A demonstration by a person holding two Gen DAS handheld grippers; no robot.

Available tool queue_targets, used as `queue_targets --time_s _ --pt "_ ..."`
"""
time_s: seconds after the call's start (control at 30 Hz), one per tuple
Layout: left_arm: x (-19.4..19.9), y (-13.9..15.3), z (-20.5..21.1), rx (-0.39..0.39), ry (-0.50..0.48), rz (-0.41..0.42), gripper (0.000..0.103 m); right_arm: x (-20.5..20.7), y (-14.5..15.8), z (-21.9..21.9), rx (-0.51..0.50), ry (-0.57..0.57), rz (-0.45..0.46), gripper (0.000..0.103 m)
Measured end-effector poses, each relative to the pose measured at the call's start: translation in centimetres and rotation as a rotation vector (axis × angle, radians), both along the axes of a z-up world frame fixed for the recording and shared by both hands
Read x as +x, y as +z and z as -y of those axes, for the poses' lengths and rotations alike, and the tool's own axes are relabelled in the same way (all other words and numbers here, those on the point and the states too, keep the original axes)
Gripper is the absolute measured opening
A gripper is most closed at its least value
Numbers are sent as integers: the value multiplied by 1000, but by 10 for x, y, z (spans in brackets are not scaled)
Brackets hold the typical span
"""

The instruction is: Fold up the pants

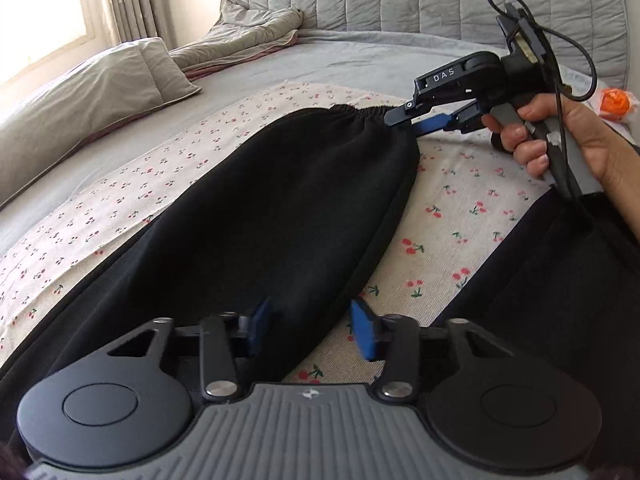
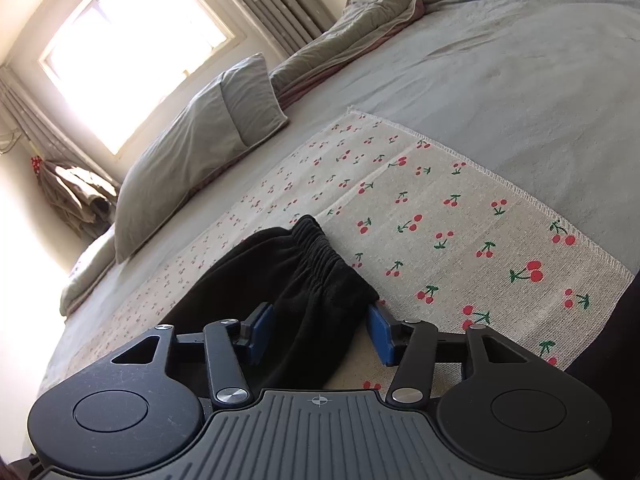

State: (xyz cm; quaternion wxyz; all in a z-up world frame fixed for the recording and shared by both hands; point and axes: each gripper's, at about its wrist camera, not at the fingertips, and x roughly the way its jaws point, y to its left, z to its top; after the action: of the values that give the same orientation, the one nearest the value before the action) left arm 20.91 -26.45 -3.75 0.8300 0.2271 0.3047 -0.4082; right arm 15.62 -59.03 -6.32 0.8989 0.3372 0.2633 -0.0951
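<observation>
black pants (image 1: 288,200) lie on the cherry-print cloth (image 1: 460,216) spread over the grey bed (image 1: 360,56), already doubled leg on leg, elastic waistband (image 2: 320,256) at the far end from the cameras. landmark = waistband. right gripper (image 1: 404,118), held in a hand (image 1: 560,140), sits at the waistband's right corner; in the left wrist view its jaws look nearly closed and pinching the corner, but in its own view the blue pads (image 2: 380,336) stand partly apart with fabric between and no clear press, so whether it grips i cannot tell. left gripper (image 1: 312,328) is well down the leg from the waistband, jaws partly open, straddling the pants' right edge, one pad (image 1: 262,320) over black cloth, the other on the cherry cloth; nothing held. pillow (image 1: 100,92) and rumpled quilt (image 1: 240,36) lie beyond the waistband, clear of the work.

risks, as i judge them: left jaws close on a single layer or snag the cherry cloth too, so the fold drags the cloth up; a loose right pinch slips off the gathered elastic and the waistband slides, skewing the fold; lifting the two ends unevenly lets the stacked legs shear apart
</observation>
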Motion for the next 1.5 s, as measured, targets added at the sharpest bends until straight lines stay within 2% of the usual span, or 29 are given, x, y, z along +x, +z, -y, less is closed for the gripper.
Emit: queue_targets --time_s 0.03,0.07,0.13,0.2,0.27,0.33,0.4,0.47,0.5,0.53,0.57,0.67,0.73,0.83,0.9,0.97,1.03,1.17,1.23,1.37,1.43,1.5 --pt "1 1 -1 -10 5 0 13 1 -1 0 -17 -1 -5 23" --pt "1 3 -3 -23 14 8 7 1 -1 0 -15 -3 -3 22" --pt "-2 15 -14 -105 21 24 7 -5 5 2 -18 -22 9 18" --pt "-1 20 -22 -170 4 -29 7 -10 19 -2 -88 -39 -5 16" --pt "1 15 -21 -158 -27 -104 7 -9 24 -9 -161 -51 -73 16" --pt "0 1 -13 -78 -59 -152 8 -1 14 -14 -202 -40 -177 17" --pt "0 -3 -13 -86 -62 -161 9 3 9 -19 -258 -24 -197 17" --pt "4 1 -17 -130 -39 -217 22 2 13 -22 -277 -21 -193 28" --pt "4 4 -18 -143 -31 -222 26 1 14 -22 -294 -30 -187 44" --pt "0 6 -19 -145 -32 -203 38 0 16 -22 -315 -46 -177 55" --pt "-5 9 -20 -141 -29 -163 52 -2 18 -21 -322 -53 -165 56" --pt "-17 20 -27 -170 -4 -55 66 -8 28 -22 -311 -45 -82 56" --pt "-14 24 -34 -200 35 -54 70 -10 35 -31 -343 -15 -30 56" --pt "-7 17 -45 -218 89 -117 73 -4 36 -48 -400 71 -1 56" --pt "-4 7 -52 -203 130 -178 73 4 29 -54 -396 121 -20 56" --pt "-8 0 -62 -213 175 -221 74 11 19 -54 -388 135 -81 56" --pt "-19 3 -72 -245 192 -215 76 13 14 -54 -393 144 -111 54" --pt "-40 22 -94 -298 254 -225 81 13 18 -73 -494 157 -158 57" --pt "-50 35 -106 -307 305 -226 84 12 21 -83 -510 155 -158 68" --pt "-71 58 -128 -274 399 -159 96 7 38 -108 -476 193 -131 72" --pt "-78 67 -139 -268 450 -142 102 4 49 -124 -465 236 -108 80" --pt "-86 74 -151 -266 501 -123 103 -1 62 -144 -481 260 -88 84"
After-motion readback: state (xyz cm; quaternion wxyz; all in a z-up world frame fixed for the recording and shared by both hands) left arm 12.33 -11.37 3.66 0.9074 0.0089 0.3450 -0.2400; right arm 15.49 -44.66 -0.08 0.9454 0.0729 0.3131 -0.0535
